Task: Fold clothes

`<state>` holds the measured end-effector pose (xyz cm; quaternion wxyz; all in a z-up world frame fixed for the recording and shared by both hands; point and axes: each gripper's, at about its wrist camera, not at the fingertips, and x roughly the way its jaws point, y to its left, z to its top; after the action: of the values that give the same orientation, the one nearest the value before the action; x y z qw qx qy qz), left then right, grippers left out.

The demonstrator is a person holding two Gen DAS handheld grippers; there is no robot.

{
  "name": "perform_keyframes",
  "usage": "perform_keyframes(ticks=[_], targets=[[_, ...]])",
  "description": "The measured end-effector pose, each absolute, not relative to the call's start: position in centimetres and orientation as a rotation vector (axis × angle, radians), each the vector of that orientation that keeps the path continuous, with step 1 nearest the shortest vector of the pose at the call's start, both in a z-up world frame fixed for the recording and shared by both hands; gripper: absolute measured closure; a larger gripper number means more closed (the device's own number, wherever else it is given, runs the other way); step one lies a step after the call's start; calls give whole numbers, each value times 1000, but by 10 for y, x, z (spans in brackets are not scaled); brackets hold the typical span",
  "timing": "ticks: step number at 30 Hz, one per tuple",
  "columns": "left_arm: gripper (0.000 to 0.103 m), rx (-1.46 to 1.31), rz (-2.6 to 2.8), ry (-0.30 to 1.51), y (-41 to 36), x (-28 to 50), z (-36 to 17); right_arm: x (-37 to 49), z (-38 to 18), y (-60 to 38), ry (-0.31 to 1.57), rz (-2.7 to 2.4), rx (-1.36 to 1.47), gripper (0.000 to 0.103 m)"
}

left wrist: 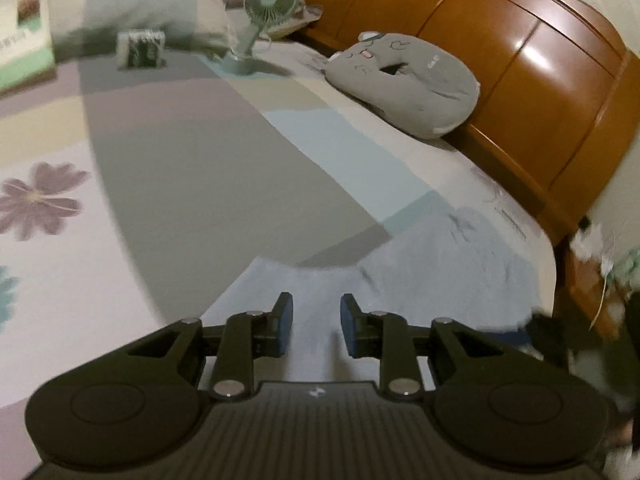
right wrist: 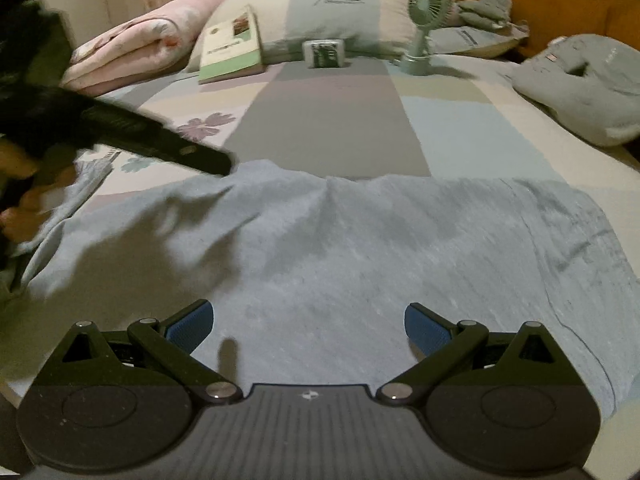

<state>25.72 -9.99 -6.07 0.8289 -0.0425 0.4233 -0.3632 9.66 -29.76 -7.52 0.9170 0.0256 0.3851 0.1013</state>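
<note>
A pale blue-grey garment [right wrist: 340,248] lies spread across the near part of the bed, its far edge slightly rumpled. My right gripper [right wrist: 309,320] hovers over its near middle, fingers wide open with nothing between them. The left gripper [right wrist: 168,148] shows as a blurred black shape at the left, over the garment's far left corner, held by a hand [right wrist: 24,200]. In the left wrist view the same garment [left wrist: 420,264] lies under my left gripper [left wrist: 316,322], whose blue pads [left wrist: 285,326] stand apart with only cloth below.
A patchwork bedsheet [right wrist: 332,120] covers the bed. At the back stand a green desk fan [right wrist: 424,28], a small box [right wrist: 324,54], a book [right wrist: 232,48], pillows [right wrist: 340,12] and a pink folded quilt [right wrist: 132,52]. A grey plush cushion [left wrist: 404,80] rests against the wooden headboard [left wrist: 520,64].
</note>
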Motion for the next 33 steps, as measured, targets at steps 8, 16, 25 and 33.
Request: perform_keyframes(ticks=[8, 16, 25, 33], targets=[[97, -163, -565, 906, -98, 260, -96, 92, -88, -331, 808, 125, 90, 0], [86, -71, -651, 869, -119, 255, -65, 109, -51, -382, 702, 105, 92, 0], [32, -49, -757, 922, -124, 238, -76, 167, -50, -533, 776, 171, 389, 0], [27, -31, -802, 944, -127, 227, -83, 225, -96, -570, 907, 431, 704, 0]])
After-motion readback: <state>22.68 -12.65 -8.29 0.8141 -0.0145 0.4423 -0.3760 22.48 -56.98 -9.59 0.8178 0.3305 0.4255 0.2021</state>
